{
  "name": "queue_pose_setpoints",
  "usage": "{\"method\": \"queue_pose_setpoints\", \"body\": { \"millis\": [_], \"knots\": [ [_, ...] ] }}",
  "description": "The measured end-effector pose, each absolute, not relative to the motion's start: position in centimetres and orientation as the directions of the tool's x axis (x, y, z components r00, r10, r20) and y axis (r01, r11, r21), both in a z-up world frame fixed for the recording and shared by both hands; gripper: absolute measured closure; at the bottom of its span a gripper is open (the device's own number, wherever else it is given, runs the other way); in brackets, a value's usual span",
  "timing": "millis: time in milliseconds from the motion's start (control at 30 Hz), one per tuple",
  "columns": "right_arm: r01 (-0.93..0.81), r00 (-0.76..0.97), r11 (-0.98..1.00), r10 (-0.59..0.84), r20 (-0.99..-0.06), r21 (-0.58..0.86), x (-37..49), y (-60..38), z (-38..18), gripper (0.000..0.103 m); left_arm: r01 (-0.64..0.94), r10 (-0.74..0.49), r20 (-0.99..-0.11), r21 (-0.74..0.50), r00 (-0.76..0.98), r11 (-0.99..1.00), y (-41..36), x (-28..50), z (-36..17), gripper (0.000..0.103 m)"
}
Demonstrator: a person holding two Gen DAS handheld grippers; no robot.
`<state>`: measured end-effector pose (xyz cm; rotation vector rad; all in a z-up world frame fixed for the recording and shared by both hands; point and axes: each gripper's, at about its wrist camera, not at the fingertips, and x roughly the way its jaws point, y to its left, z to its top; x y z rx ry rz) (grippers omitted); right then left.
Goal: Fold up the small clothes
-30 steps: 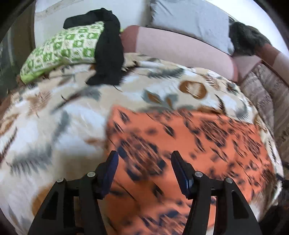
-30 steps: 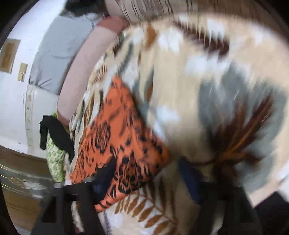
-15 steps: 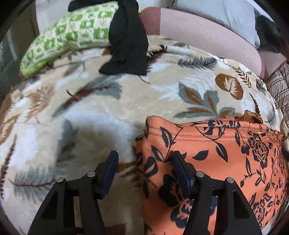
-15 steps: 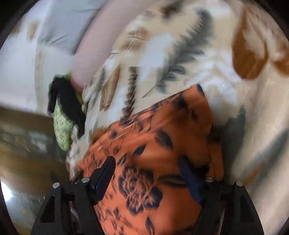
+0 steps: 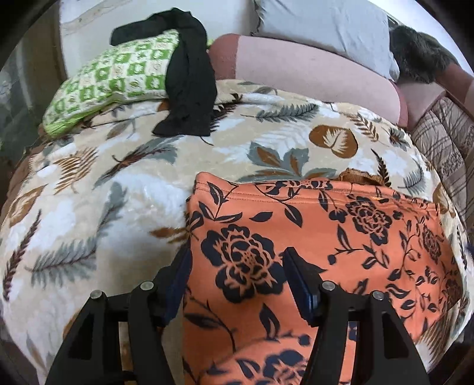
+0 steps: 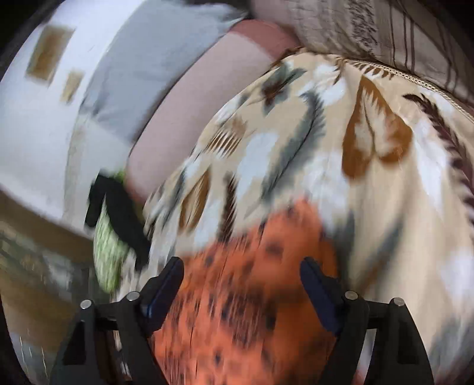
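Observation:
An orange garment with a dark floral print (image 5: pixel 326 237) lies flat on the leaf-patterned blanket (image 5: pixel 103 207). My left gripper (image 5: pixel 237 266) hovers over its near left part, open, with nothing pinched; the left finger stands at the garment's left edge. In the blurred right wrist view the same orange garment (image 6: pixel 251 281) lies under my right gripper (image 6: pixel 241 281). Its jaws are opening and stand wide apart, and the cloth shows between them without being pressed.
A black garment (image 5: pixel 189 88) is draped over a green checked pillow (image 5: pixel 118 74) at the back left; it is also visible as a black garment (image 6: pixel 118 213) in the right wrist view. A pink bolster (image 5: pixel 311 77), grey pillow (image 5: pixel 326 26) and plaid quilt (image 5: pixel 444 148) border the blanket.
The left view slid left off the garment, then back over its left part. The right gripper swung across the garment and its jaws spread wider; its view is blurred by motion.

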<state>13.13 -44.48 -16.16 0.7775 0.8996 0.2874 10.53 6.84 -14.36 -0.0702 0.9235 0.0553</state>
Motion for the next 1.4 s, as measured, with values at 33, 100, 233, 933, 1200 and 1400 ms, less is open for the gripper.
{"method": "queue_pose_setpoints", "body": {
  "millis": [33,100,233,933,1200,1400],
  "knots": [
    [0.078,0.597,0.685,0.550,-0.585,0.724,10.9,-43.9,-16.2,0.019,-0.088,0.022,-0.795,-0.039,0.607,0.995,6.7,10.2,-14.0,0.036],
    [0.084,0.553,0.655,0.597,-0.582,0.751,7.1,-42.4,-17.3,0.019,-0.094,0.030,-0.785,-0.035,0.619,0.995,6.4,9.3,-13.2,0.035],
    [0.086,0.511,0.628,0.638,-0.575,0.773,3.3,-39.8,-19.2,0.019,-0.082,0.036,-0.775,-0.020,0.631,0.996,5.3,7.9,-11.9,0.035],
    [0.273,0.504,0.564,0.606,-0.615,0.779,10.4,-39.9,-23.0,0.016,-0.103,0.097,-0.732,0.037,0.674,0.994,3.9,5.0,-8.3,0.029],
    [0.189,0.478,0.718,0.529,-0.701,0.670,17.2,-38.3,-20.1,0.016,-0.135,0.131,-0.747,0.055,0.652,0.989,4.2,6.0,-8.7,0.029],
    [0.211,0.557,0.708,0.480,-0.678,0.674,16.1,-40.0,-18.7,0.017,-0.148,0.144,-0.747,0.061,0.649,0.987,4.4,6.5,-8.5,0.029]
  ]
}}
